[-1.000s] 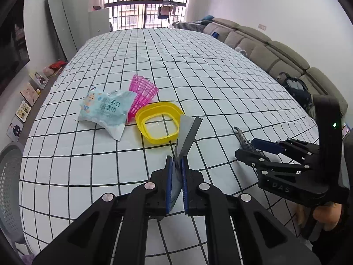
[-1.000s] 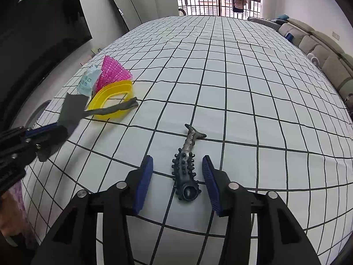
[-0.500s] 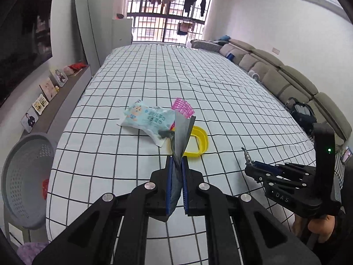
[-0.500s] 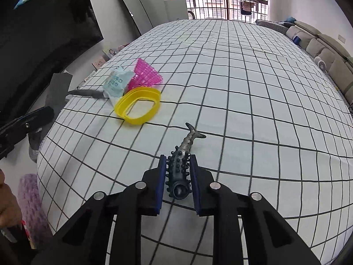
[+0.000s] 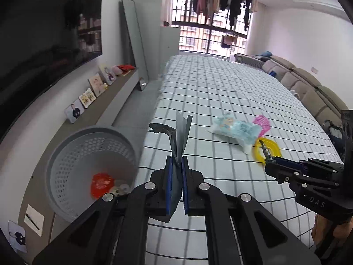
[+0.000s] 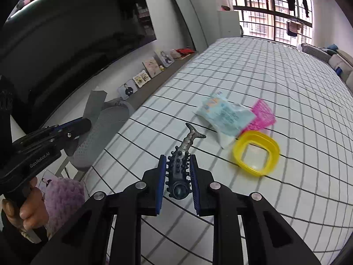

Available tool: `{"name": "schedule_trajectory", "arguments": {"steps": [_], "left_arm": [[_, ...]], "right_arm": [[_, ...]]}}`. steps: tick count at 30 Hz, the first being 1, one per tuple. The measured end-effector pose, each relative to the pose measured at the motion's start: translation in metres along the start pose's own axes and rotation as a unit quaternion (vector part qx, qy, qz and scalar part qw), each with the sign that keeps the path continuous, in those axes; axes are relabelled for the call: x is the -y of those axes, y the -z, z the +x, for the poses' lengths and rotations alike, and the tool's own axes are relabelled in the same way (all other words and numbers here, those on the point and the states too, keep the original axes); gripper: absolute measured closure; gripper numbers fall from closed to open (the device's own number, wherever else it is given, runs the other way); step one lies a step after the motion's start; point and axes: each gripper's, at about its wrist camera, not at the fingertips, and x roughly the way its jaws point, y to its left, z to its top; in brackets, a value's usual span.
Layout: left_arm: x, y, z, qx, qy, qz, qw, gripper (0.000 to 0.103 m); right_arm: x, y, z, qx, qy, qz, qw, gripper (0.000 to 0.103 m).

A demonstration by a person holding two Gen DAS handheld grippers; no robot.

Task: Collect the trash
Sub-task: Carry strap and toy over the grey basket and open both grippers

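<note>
My left gripper [image 5: 176,165] is shut on a grey folded wrapper [image 5: 181,135] and holds it in the air near the bed's left edge, beside the grey mesh trash basket [image 5: 72,152]. My right gripper [image 6: 178,172] is shut on a dark spiky fish-shaped toy [image 6: 182,161], lifted above the checked bed sheet [image 6: 275,84]. On the sheet lie a light blue wipes packet [image 6: 222,114], a pink mesh piece [image 6: 263,116] and a yellow ring-shaped lid [image 6: 256,152]. The left gripper with the grey wrapper [image 6: 93,106] also shows in the right wrist view.
The basket holds a red wrapper [image 5: 101,184] and other scraps. A low shelf with picture cards [image 5: 88,98] runs along the left wall under a dark TV. A sofa [image 5: 313,88] stands right of the bed. A purple fluffy thing [image 6: 62,195] lies on the floor.
My left gripper swung left with the grey wrapper, from over the yellow lid to beside the basket. My right gripper shut on the fish toy and lifted it, turning left.
</note>
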Motion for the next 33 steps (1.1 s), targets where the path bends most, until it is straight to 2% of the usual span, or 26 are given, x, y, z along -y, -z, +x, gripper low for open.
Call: {"name": "schedule_trajectory", "arguments": {"steps": [8,15,23,33], "left_arm": [[-0.092,0.004,0.010,0.001,-0.088,-0.052,0.9947,0.094],[-0.151,0.014,0.033,-0.019,-0.127,-0.093,0.9873,0.094],[-0.182,0.023,0.064,-0.043,-0.140,-0.122,0.9817,0.094],[-0.192,0.037,0.089,-0.076,-0.135,-0.140,0.9778,0.094]], "right_arm": [[-0.077,-0.047,0.072,-0.028,-0.055,-0.054,0.997,0.082],[-0.135,-0.074,0.124,-0.050,-0.088,-0.097,0.990,0.082],[-0.161,-0.080,0.172,-0.075,-0.105,-0.104,0.986,0.082],[-0.154,-0.070,0.193,-0.093,-0.105,-0.086,0.986,0.082]]}}
